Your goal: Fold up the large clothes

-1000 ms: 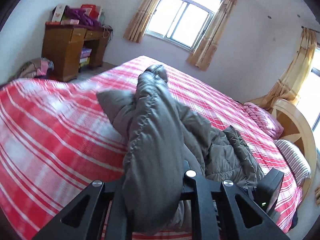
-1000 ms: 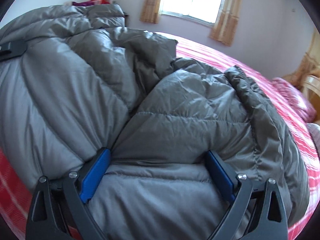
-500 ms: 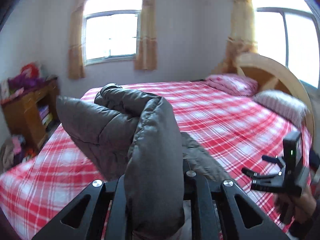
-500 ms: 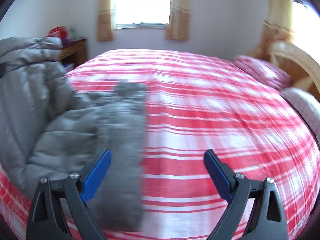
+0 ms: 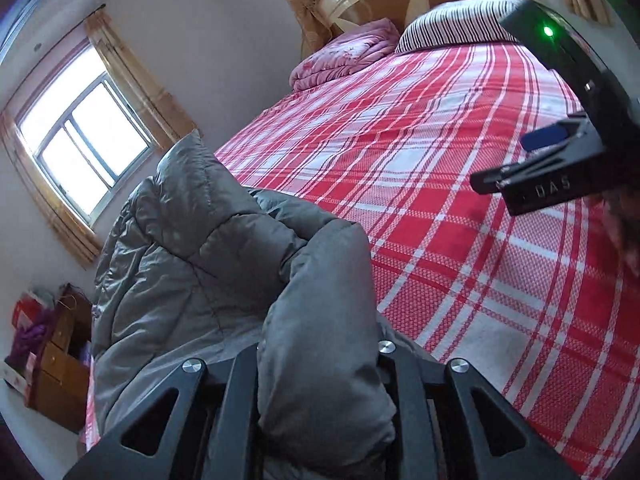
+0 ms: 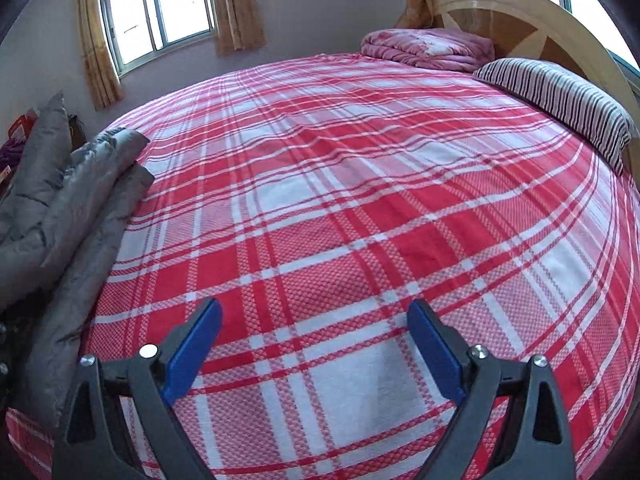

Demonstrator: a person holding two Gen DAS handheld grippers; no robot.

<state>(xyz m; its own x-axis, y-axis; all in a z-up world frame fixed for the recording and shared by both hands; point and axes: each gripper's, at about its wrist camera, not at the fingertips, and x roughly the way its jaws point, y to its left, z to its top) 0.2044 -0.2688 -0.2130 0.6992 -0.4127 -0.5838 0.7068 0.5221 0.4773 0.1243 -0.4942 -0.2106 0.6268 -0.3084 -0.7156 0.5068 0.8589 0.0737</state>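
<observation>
Since a second ago, the puffy grey quilted jacket [image 5: 208, 264] has left the right gripper [image 6: 316, 344], whose blue-padded jaws now stand wide apart over bare red-and-white plaid bedspread [image 6: 360, 208]. Its bulk lies bunched at the bed's left edge. A thick fold is clamped in the left gripper [image 5: 320, 364], jaws having just eased slightly.

A home bedroom: ahead of the right gripper [image 6: 314, 354] spreads a bed [image 6: 360, 200] in red plaid, with pillows [image 6: 560, 96] beyond, a wooden headboard [image 6: 520, 20] and curtained windows [image 6: 156, 8].
</observation>
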